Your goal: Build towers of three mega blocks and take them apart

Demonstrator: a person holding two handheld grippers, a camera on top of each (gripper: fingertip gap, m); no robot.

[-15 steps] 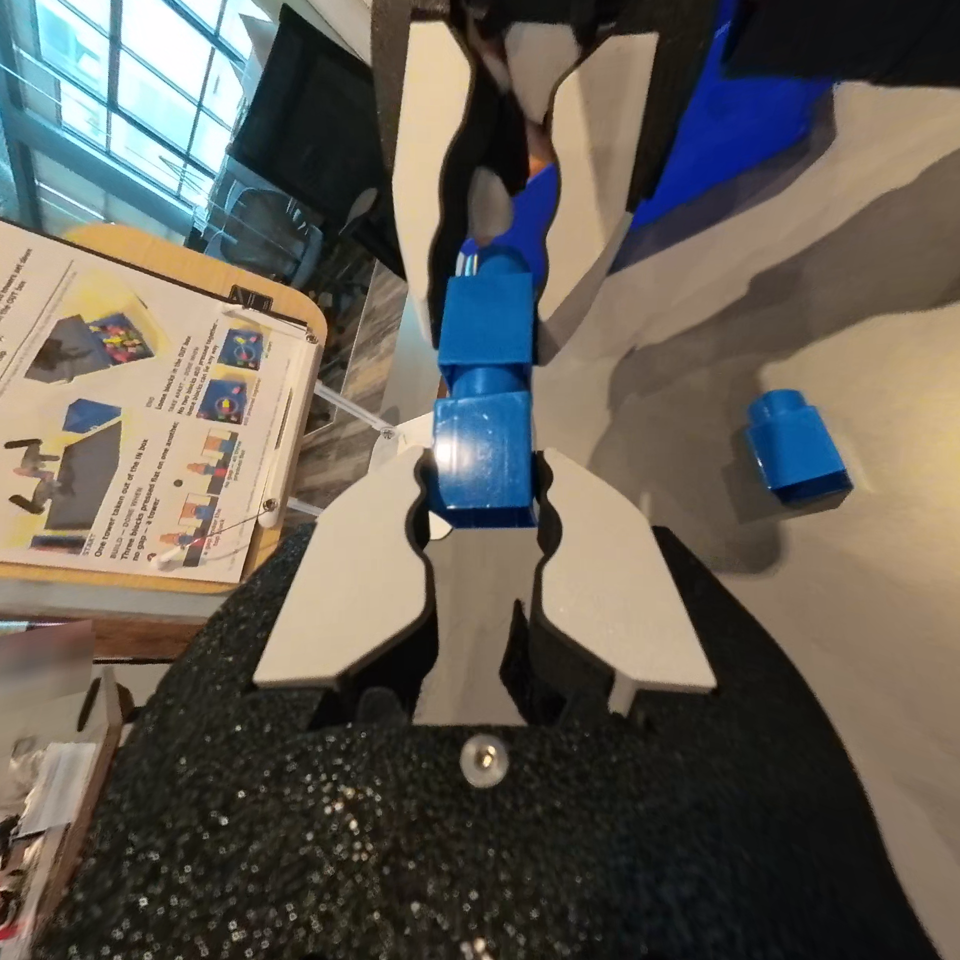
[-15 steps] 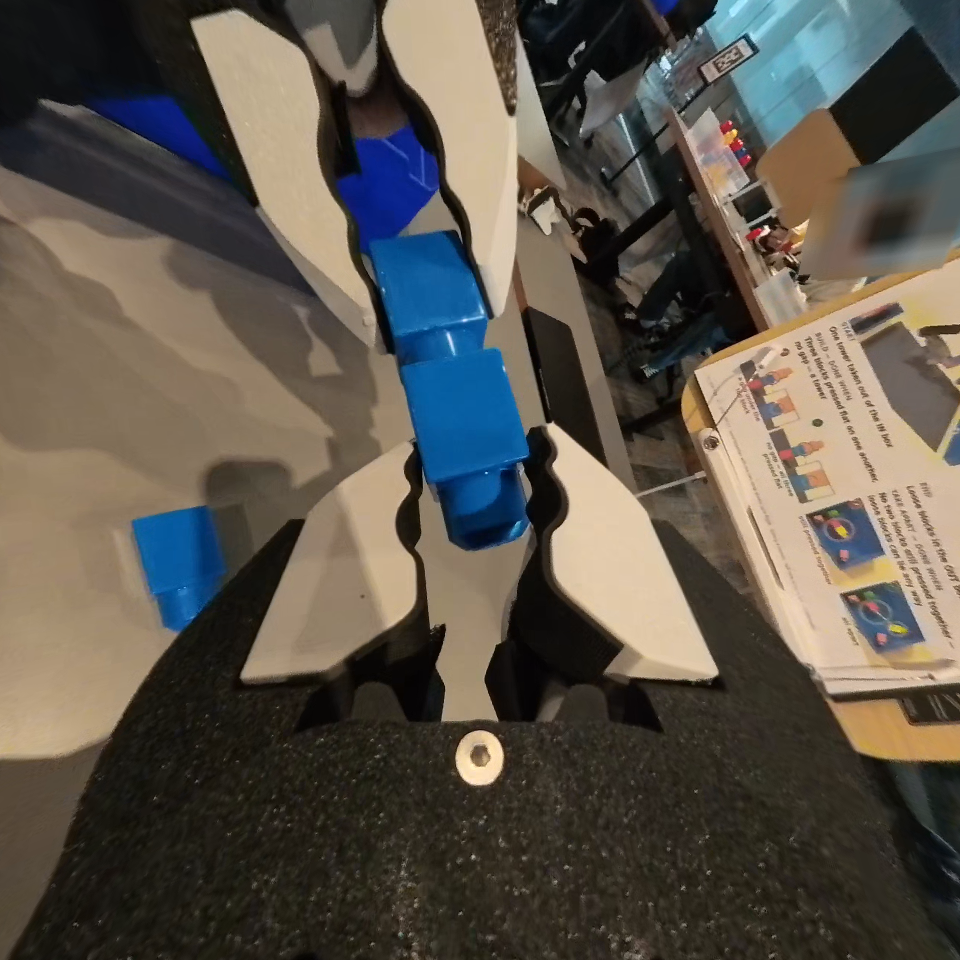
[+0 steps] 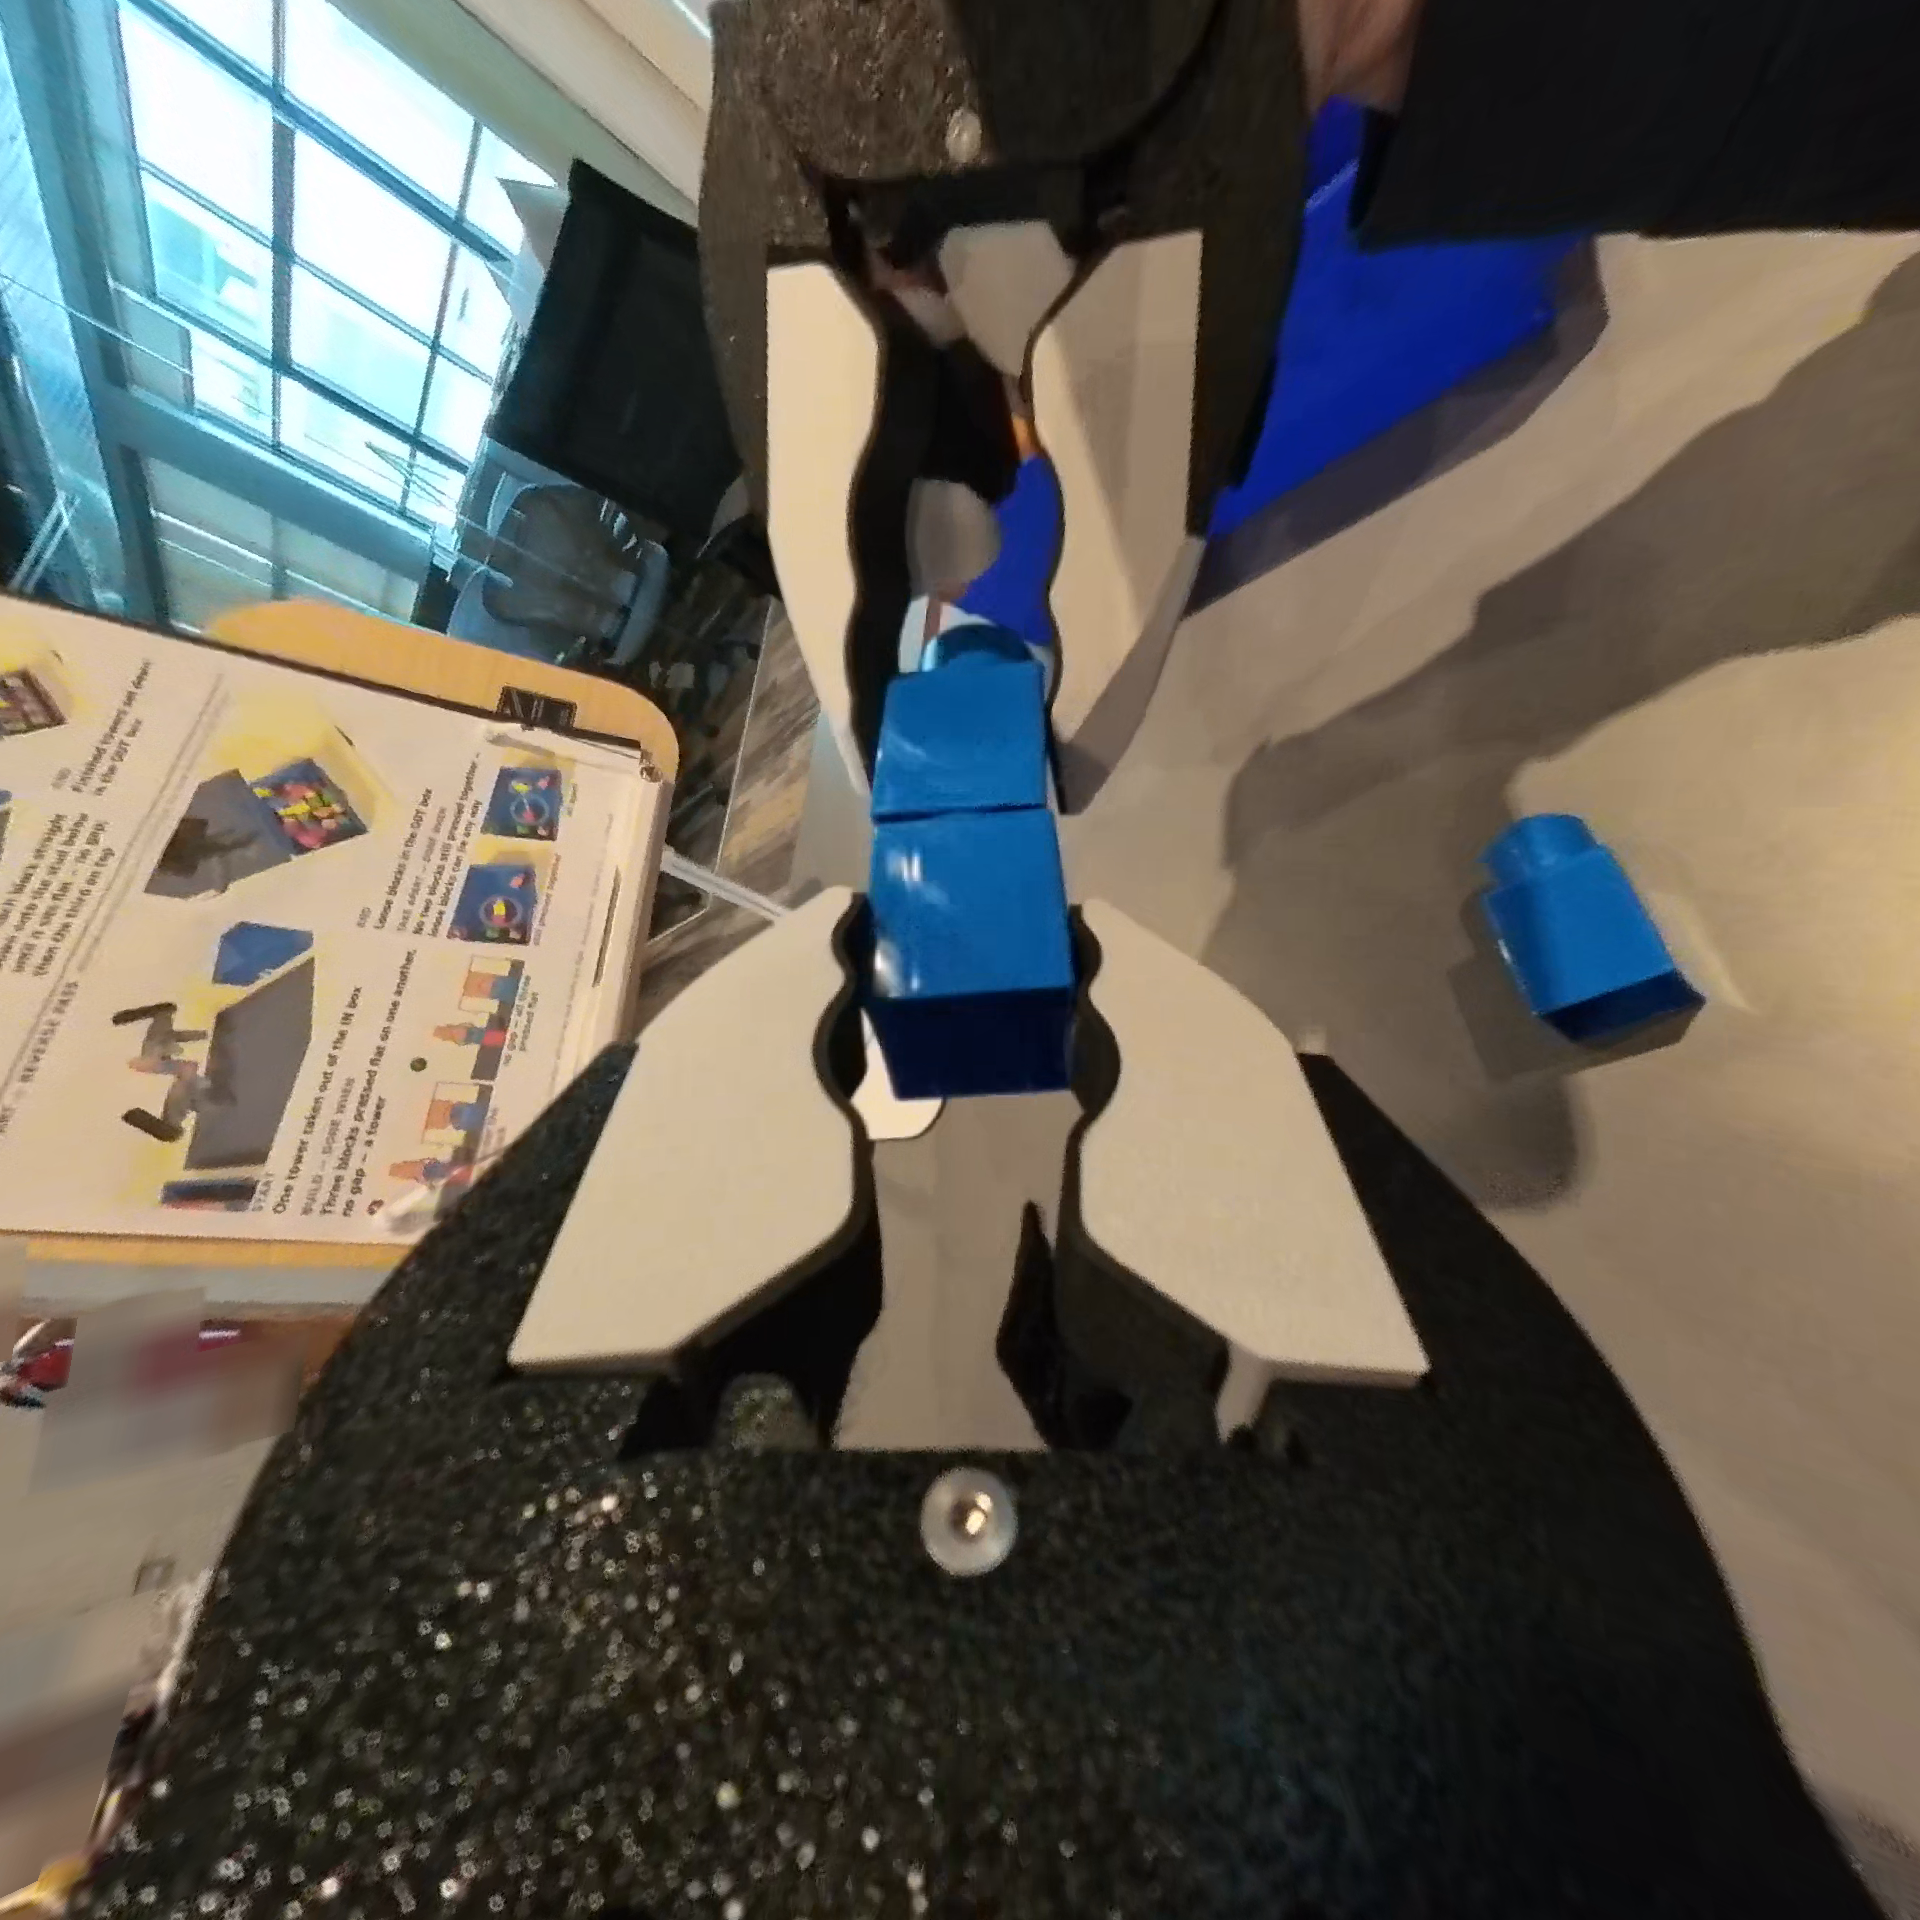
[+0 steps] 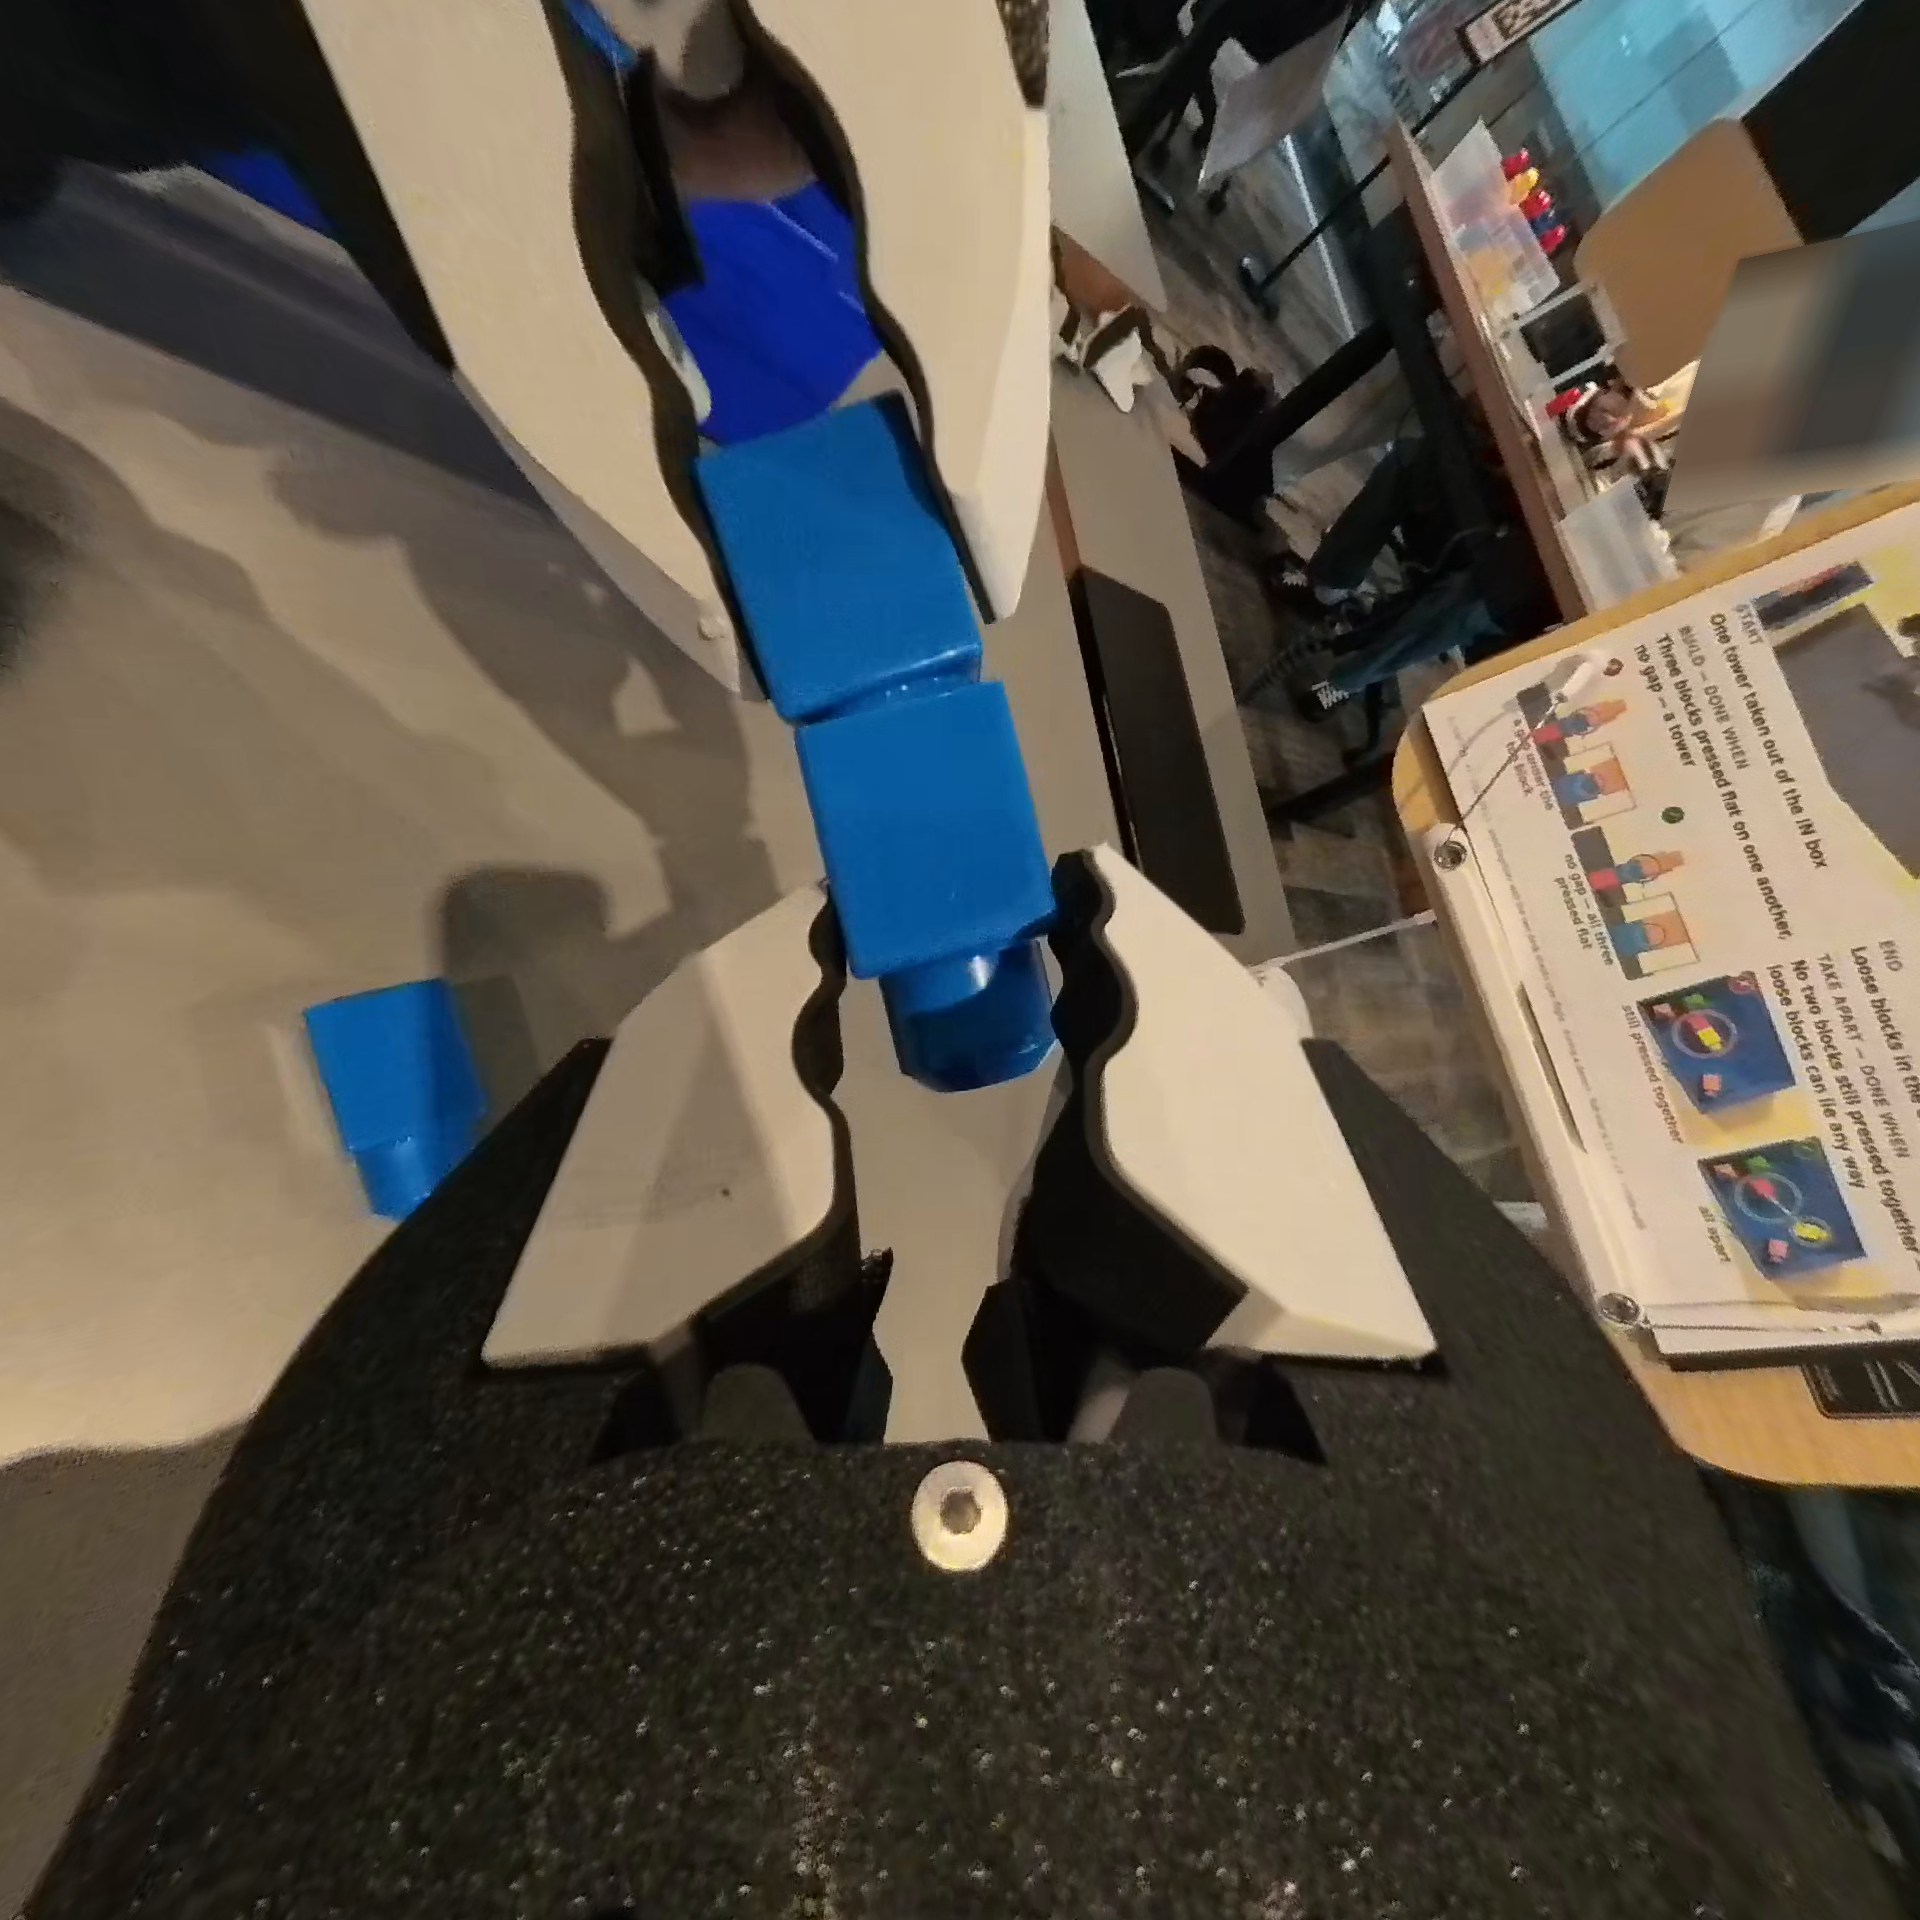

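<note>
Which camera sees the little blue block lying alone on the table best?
The left wrist view shows the loose blue block best: all of it is visible, lying on its side on the table, stud and open base clear. In the right wrist view the same block is partly hidden behind the tool's black body.

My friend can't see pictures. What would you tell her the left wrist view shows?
Two white claws, the left claw and the right claw, each grip one of two joined blue blocks end to end. A third blue block lies on the grey table; an instruction sheet sits left.
</note>
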